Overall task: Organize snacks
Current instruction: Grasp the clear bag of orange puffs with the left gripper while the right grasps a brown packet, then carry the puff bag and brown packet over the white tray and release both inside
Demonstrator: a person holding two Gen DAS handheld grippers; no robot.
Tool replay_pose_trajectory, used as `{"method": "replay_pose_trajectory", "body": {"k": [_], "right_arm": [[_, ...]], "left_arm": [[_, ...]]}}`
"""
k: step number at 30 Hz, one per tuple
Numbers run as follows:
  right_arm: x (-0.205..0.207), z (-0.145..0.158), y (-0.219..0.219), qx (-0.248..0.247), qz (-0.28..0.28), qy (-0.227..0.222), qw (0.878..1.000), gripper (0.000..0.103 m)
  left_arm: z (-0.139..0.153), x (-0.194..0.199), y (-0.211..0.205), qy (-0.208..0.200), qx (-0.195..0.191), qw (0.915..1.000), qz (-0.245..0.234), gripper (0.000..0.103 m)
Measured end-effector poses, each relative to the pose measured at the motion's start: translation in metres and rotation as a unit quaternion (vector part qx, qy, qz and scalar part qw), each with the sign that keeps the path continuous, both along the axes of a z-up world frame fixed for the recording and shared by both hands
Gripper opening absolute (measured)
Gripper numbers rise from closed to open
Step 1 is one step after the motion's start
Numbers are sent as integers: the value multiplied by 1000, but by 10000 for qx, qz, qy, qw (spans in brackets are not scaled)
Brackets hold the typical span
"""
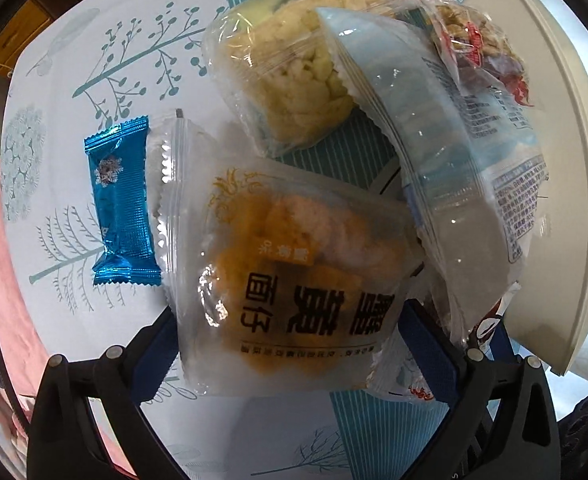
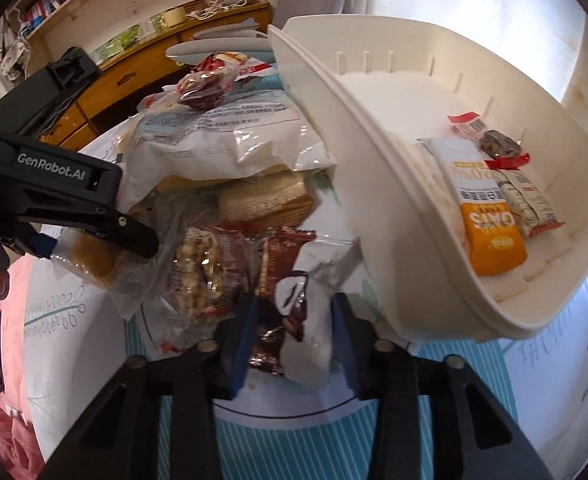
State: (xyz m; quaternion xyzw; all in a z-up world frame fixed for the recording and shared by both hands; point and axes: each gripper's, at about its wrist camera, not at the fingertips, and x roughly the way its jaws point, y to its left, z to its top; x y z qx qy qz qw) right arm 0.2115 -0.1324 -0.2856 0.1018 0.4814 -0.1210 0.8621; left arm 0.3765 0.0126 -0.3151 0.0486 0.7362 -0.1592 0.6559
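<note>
My left gripper is shut on a clear packet of orange-brown pastry; it also shows in the right wrist view, held by the left gripper. My right gripper is shut on a brown-and-white snack packet at the near side of the pile. A white bin stands at the right, holding an orange oats bar and other bars. The bin rim shows in the left wrist view.
A blue foil candy lies on the patterned tablecloth. A yellow puffed-rice packet, a pale blue bag, and a nut packet lie in the pile. Wooden shelves stand behind.
</note>
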Motion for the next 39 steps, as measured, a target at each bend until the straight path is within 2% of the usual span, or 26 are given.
{"method": "replay_pose_trajectory", "body": {"k": [6, 8, 14, 26, 39], "right_arm": [[-1, 2, -4, 185, -7, 4, 9998, 32], [-1, 3, -6, 259, -26, 27, 9997, 28], [-6, 6, -7, 372, -88, 125, 9992, 21], [-24, 16, 0, 486, -132, 269, 9984, 12], [-66, 42, 13, 595, -115, 135, 9981, 10]], "left_arm": [[6, -10, 3, -104, -59, 9999, 35, 90], [9, -16, 4, -131, -94, 9998, 71, 87], [20, -23, 24, -126, -130, 9997, 178, 83], [37, -71, 49, -32, 151, 9997, 207, 82], [62, -136, 86, 106, 190, 9988, 443, 83]]}}
